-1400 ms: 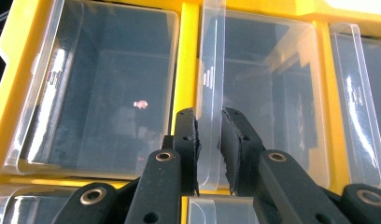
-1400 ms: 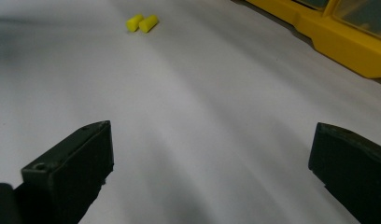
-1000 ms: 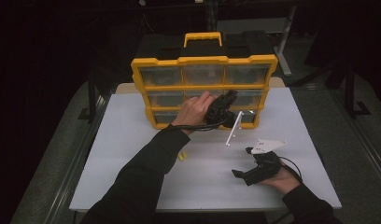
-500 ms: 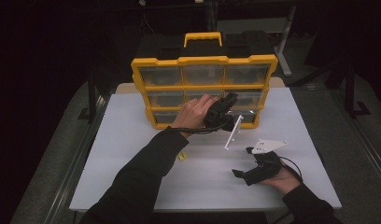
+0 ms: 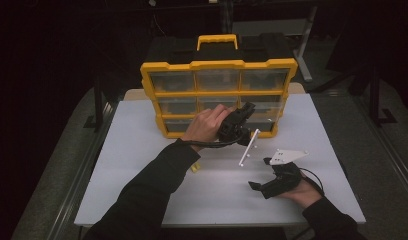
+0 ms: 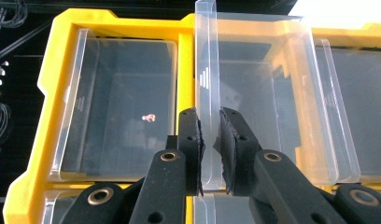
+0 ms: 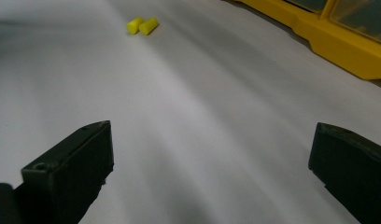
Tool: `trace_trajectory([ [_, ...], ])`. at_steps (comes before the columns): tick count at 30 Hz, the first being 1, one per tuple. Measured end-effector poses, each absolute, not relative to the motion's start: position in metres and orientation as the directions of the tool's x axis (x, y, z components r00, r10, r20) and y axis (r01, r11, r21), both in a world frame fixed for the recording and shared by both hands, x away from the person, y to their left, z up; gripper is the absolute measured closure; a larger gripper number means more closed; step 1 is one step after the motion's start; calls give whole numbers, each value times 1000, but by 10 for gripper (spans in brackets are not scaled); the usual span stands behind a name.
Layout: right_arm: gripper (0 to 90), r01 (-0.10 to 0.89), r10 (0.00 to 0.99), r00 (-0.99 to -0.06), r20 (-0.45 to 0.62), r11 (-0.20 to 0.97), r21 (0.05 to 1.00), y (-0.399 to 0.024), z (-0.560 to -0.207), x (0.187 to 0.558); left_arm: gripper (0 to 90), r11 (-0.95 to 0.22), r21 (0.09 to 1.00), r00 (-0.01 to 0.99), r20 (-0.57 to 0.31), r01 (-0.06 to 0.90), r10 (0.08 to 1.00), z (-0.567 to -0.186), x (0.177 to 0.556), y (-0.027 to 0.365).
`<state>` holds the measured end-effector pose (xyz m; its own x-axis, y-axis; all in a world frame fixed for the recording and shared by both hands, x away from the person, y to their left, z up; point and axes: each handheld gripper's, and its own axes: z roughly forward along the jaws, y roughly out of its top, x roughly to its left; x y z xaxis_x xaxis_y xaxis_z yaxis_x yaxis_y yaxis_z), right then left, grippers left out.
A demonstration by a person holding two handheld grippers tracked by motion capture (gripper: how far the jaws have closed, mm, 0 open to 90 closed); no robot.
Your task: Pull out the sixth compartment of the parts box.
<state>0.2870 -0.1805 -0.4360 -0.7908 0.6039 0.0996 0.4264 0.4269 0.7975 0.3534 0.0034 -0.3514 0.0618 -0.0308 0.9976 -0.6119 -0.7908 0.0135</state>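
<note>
A clear plastic drawer (image 6: 254,102) stands slightly pulled out of the yellow organizer case (image 5: 219,95), in the centre of the left gripper view and in the lower middle row of the case in the high view. The left gripper (image 6: 210,140) pinches the drawer's upright front lip, its two black pads pressed against either face of the thin clear wall. In the high view the left hand (image 5: 207,122) holds that gripper against the case front, just below centre frame. A closed clear drawer (image 6: 118,102) sits to the left of the pulled one. The right gripper (image 7: 212,168) rests with jaws spread wide over the white table (image 5: 142,165), at lower right of the high view. Two small yellow cylinders (image 7: 143,25) lie touching on the table, upper left in the right gripper view
</note>
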Motion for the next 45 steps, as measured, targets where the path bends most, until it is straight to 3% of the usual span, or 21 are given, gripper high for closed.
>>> trace_trajectory([
  [45, 0, 426, 600, -793, 102, 427, 798, -180, -436, 286, 792, -759, -15, 36, 998, -651, -51, -356, 319, 11],
])
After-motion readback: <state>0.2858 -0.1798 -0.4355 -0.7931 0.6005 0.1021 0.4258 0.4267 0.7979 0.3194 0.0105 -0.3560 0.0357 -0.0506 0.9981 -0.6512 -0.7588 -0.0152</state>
